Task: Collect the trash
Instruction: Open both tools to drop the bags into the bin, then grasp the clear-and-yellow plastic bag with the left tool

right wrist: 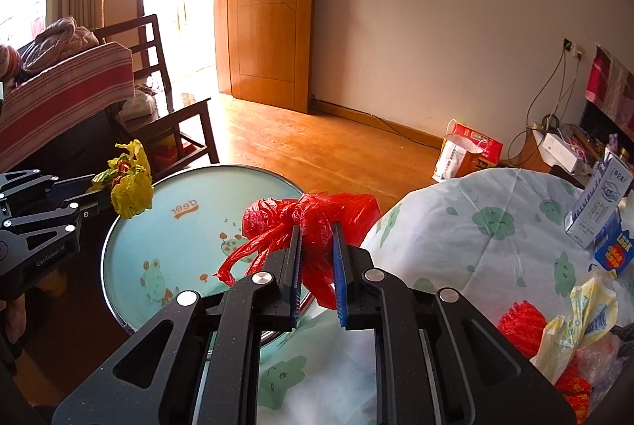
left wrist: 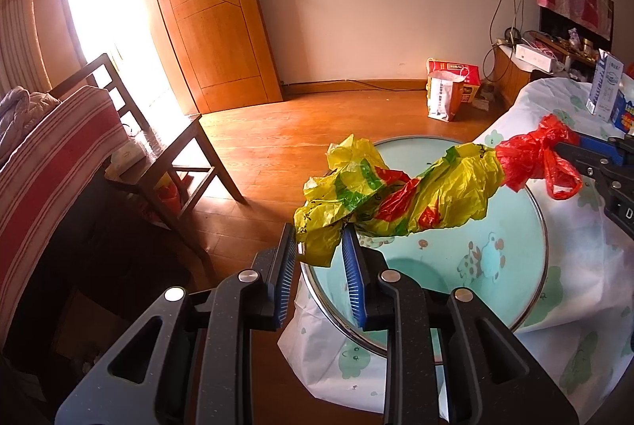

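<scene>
A crumpled yellow plastic bag [left wrist: 396,195] with red and green print is stretched in the air over a round mint-green stool [left wrist: 511,226]. A red plastic bag [left wrist: 527,159] is knotted to its far end. My left gripper [left wrist: 319,238] is shut on the yellow bag's near end. My right gripper [right wrist: 316,238] is shut on the red bag [right wrist: 317,215]. In the right wrist view the left gripper [right wrist: 99,197] comes in from the left holding the yellow bag [right wrist: 128,183]. The right gripper shows at the right edge of the left wrist view [left wrist: 562,147].
A table with a white, green-patterned cover [right wrist: 495,246] holds a milk carton [right wrist: 598,207], a blue box [right wrist: 612,254] and a heap of bags [right wrist: 570,337]. A wooden chair [left wrist: 174,151] and striped sofa [left wrist: 51,147] stand left. Paper bags [left wrist: 451,92] sit by the wall.
</scene>
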{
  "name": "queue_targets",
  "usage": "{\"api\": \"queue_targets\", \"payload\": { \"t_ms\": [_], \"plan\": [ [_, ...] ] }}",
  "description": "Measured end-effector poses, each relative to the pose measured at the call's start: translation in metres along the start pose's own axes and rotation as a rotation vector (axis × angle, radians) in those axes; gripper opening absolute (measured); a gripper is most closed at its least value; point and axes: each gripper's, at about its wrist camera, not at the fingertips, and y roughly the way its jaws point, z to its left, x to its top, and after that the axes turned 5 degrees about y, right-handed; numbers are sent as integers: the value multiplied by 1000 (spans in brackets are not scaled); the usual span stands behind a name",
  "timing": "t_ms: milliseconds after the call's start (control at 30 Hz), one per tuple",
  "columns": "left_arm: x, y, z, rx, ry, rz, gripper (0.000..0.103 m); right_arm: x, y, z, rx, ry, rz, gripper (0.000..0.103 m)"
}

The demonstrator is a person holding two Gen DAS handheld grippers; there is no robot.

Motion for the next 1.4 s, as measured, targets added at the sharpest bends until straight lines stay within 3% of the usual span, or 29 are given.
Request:
{"api": "queue_targets", "payload": {
  "t_ms": [33,100,367,567,800,1033,1167,1400],
  "plan": [
    [0,-1,-1,-11,-1,-1,26,0,0,1,3,-1,-4,18],
    [-1,-1,-4,-34,1,-6,37,-1,-1,2,15,7,-11,38],
    [-4,-4,-21,-50,27,-11,60,-5,-13,-5,-15,37,-9,48],
    [-7,-10,-38,-85,40,-15,72,-23,-69,-37,-110,63,-41,53],
    [-10,-22,-93,-169,130,-21,74,-66,-169,-104,-303,138,-127,63],
    [-6,-46,-157,-260,217,-61,74,-131,-225,-186,-508,302,-83,65],
    [5,-56,-192,-307,236,-87,74,-154,-237,-216,-569,376,-69,65],
    [25,-66,-249,-375,272,-133,74,-172,-240,-237,-579,439,-92,65]
  ]
}}
